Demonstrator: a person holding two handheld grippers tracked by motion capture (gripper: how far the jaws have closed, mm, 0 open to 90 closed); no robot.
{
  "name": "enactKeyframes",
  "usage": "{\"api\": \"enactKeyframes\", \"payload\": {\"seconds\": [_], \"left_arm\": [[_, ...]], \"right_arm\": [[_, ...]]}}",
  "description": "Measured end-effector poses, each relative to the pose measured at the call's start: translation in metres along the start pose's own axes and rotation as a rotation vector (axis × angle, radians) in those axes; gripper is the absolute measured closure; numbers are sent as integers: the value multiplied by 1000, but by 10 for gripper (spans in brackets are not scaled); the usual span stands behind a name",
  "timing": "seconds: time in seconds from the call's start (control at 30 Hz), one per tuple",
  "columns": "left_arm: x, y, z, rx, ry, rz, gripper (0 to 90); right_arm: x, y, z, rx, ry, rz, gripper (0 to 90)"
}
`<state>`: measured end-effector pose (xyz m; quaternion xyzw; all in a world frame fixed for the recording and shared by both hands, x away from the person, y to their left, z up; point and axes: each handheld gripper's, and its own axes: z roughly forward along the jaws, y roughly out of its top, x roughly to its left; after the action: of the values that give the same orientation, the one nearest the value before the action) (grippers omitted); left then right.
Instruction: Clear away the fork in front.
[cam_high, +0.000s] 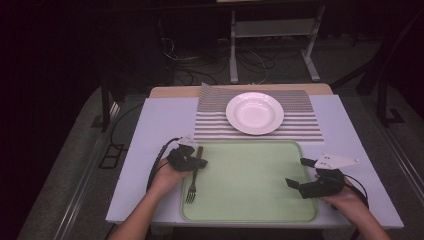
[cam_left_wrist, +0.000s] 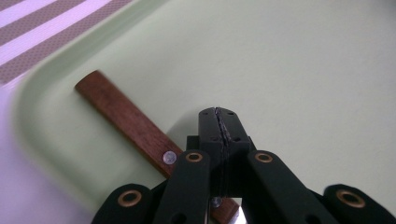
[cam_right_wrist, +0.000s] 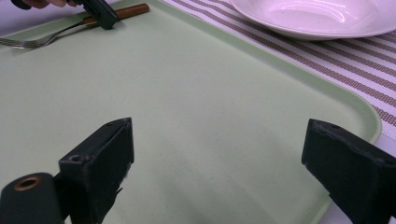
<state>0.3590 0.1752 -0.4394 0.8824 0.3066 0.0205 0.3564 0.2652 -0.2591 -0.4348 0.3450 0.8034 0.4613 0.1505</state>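
Left gripper at the fork's handle, right gripper waiting wide.

Our left gripper (cam_high: 192, 161) sits with its jaws pressed together right over the wooden handle of the fork (cam_high: 193, 177); whether they actually pinch the handle we cannot tell, as the tips meet just above it. The fork lies along the left edge of the green tray (cam_high: 250, 200), tines toward us. We judge it light and stiff, the wood giving better hold than the smooth metal neck. Our right gripper (cam_high: 301, 172) hovers spread open over the tray's right side. Farther off, a white plate (cam_high: 254, 113) rests on a striped mat (cam_high: 300, 125) on the worktop (cam_high: 160, 120).
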Motion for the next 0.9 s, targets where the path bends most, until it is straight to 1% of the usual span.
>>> {"api": "enactKeyframes", "payload": {"seconds": [0.07,0.17,0.23,0.33,0.37,0.47,0.53,0.6,0.67,0.73,0.9], "left_arm": [[4,-3,-4,-5,6,-10,875],[6,-6,-6,-13,-8,-12,869],[5,-5,-5,-11,-8,-8,851],[3,-5,-6,-10,-10,12,815],[2,-5,-6,-17,-11,9,798],[-1,-5,-12,-53,-3,19,699],[-4,-6,-19,-77,-22,25,620],[-9,-8,-25,-84,-32,31,544],[-14,-12,-31,-98,-27,44,472],[-17,-15,-37,-126,-25,52,402],[-22,-27,-48,-196,-10,29,232]], "right_arm": [[-1,0,0,2,0,2,93],[-1,-1,-1,1,-1,3,93],[-1,-1,-1,0,-1,3,93],[-1,-1,-1,-1,-1,2,92],[-1,-1,-1,-1,-1,2,93],[-1,0,-1,-1,1,0,93],[-1,-1,-1,0,1,0,93],[-1,-1,-2,-2,0,4,93],[-2,-1,-2,-4,-1,6,93],[-3,-1,-2,-4,-3,10,93],[-2,-1,-2,-5,0,6,93]]}}
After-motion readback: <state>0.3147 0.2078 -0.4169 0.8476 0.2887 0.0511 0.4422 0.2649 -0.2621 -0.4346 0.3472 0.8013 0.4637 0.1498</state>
